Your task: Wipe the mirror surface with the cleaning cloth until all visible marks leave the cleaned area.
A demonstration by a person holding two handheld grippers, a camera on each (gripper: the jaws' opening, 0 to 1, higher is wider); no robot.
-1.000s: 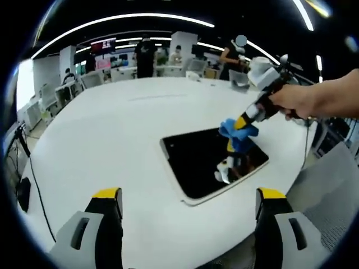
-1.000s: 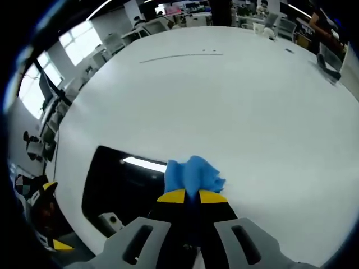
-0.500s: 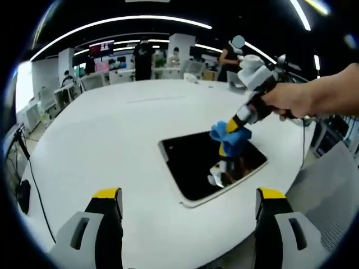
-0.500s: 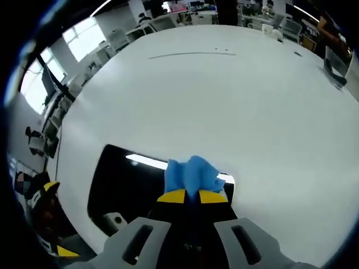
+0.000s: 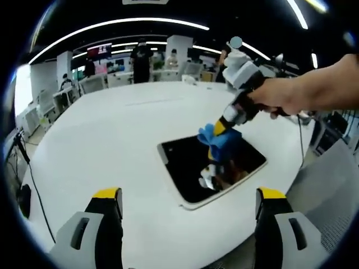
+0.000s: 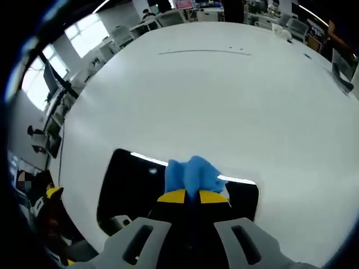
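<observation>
Change since 1.0 s ago: right gripper (image 5: 220,128) and its cloth have travelled from the mirror's right part toward its middle, seen from the left gripper view; mirror itself lies as before.
Table (image 5: 101,140): white, round-edged, carries the mirror; bare to the left.
Left gripper (image 5: 189,213): held back over the near table edge, jaws spread wide apart, gripping nothing.
Mirror (image 5: 190,174): dark rectangular pane with pale rim, flat on the table near its right edge; reflects ceiling light and the tool above it.
Cleaning cloth (image 6: 192,175): blue, bunched, pinched between the clenched right jaws; sits over the mirror's far edge in the right gripper view. Whether it presses the glass cannot be told.
Hand (image 5: 280,95): grips the right tool, arm entering from the right.
Marks: none resolvable on the pane at this size.
Handling advice: keep cloth flat on glass, overlap 1 stroke with the next, work toward the unwiped left portion, steady pressure so the pane does not slide.
</observation>
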